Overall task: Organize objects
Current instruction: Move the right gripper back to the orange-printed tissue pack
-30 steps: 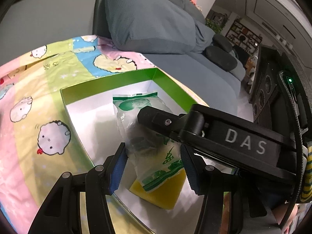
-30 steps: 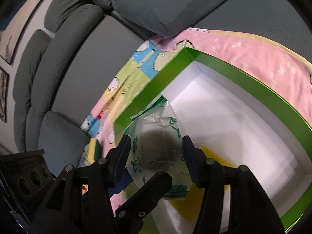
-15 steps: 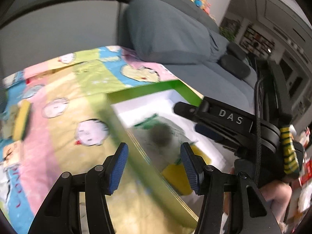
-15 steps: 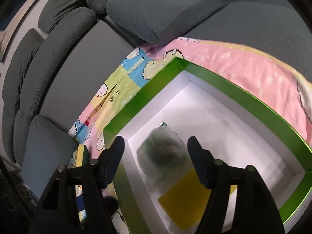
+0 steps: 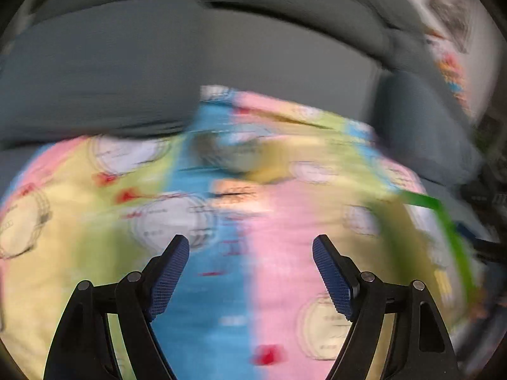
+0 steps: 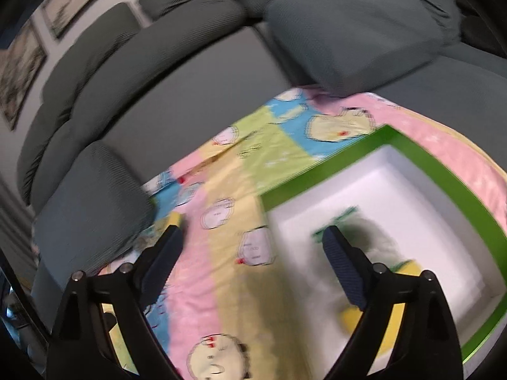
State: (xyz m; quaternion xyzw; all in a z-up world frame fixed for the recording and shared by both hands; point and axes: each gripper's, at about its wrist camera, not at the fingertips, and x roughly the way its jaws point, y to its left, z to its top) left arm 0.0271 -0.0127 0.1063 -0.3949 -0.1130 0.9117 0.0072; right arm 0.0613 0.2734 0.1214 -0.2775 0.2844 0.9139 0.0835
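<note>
A green-walled box (image 6: pixel 427 164) with a white inside lies on a colourful cartoon sheet (image 6: pixel 228 190) on a grey sofa. In it lie a clear green-printed bag (image 6: pixel 377 237) and a yellow sponge (image 6: pixel 351 316). My right gripper (image 6: pixel 253 240) is open and empty, above the sheet at the box's left wall. My left gripper (image 5: pixel 250 253) is open and empty over the sheet (image 5: pixel 272 221); this view is blurred. The box's green edge (image 5: pixel 443 218) shows at its right. A blurred object (image 5: pixel 234 155) lies on the sheet ahead.
Grey sofa cushions (image 6: pixel 355 31) rise behind the sheet. A grey pillow (image 6: pixel 92 196) lies at the left, with a yellow sponge edge (image 6: pixel 174 218) beside it. Framed pictures (image 6: pixel 19 72) hang on the wall.
Both grippers have left the bag in the box and swung left away from it. The left view now faces the sheet, with the box at its right edge.
</note>
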